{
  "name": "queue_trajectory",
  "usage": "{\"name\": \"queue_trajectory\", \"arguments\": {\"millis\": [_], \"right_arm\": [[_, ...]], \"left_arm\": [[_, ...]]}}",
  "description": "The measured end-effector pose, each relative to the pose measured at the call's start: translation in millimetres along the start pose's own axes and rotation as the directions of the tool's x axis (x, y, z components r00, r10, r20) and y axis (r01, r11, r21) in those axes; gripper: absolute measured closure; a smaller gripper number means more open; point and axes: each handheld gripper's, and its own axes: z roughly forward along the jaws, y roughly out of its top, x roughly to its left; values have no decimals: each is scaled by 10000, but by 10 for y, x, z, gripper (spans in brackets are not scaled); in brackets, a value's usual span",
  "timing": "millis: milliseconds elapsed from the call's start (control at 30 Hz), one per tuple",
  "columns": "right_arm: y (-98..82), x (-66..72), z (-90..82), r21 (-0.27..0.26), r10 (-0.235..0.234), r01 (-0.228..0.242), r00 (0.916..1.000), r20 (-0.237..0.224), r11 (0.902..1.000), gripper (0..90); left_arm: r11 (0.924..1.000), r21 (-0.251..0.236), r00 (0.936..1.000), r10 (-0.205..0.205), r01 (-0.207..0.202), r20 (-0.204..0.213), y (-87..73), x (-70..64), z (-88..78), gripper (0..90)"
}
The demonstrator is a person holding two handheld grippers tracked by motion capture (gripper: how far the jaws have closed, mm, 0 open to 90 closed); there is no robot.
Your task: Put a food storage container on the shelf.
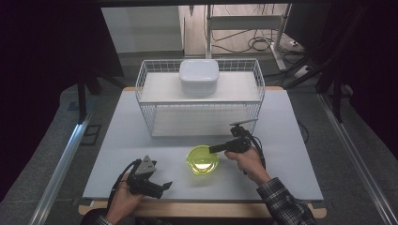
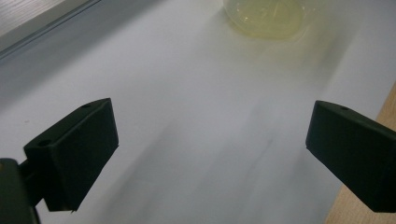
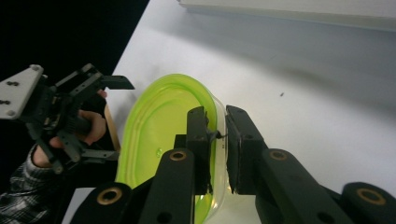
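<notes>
White counter [image 1: 117, 154] carries a wire basket [image 1: 155, 93] at the back with a white lidded box [image 1: 199, 76] on top. Near the front edge sits the yellow-green bowl [image 1: 202, 160], probably light, thin, glossy plastic, so slippery and flexible; the rim is the place to pinch. Right tongs [image 3: 217, 133] are clamped on that rim. Left tongs [image 2: 210, 140] stand wide apart, holding nothing.

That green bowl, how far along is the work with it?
Early on, it seems. Done: the right gripper has pinched the rim of the green bowl, which sits on the table in front of the wire rack. In hand: that grip. The left gripper waits open and empty. Left: presumably lifting it, perhaps to the rack where a white container sits.
</notes>
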Motion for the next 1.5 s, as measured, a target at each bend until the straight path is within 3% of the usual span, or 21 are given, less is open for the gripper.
{"name": "queue_trajectory", "arguments": {"millis": [167,433,1100,1500], "right_arm": [[0,41,-26,-120,-80,80,10000,6,9999,817],[31,105,-145,-673,-78,45,9988,-491,9977,817],[389,645,-601,-1953,-956,793,9925,-758,9775,817],[633,857,-812,-2543,-1277,1058,9893,-710,9613,817]], "left_arm": [[10000,-4,10000,12,-12,-8,0,0,1,21],[9999,-107,9999,-42,41,-105,4,10,-16,21],[9997,-229,9998,-82,78,-185,10,20,-37,21],[9997,-247,9997,-66,60,-216,10,25,-39,21]]}}
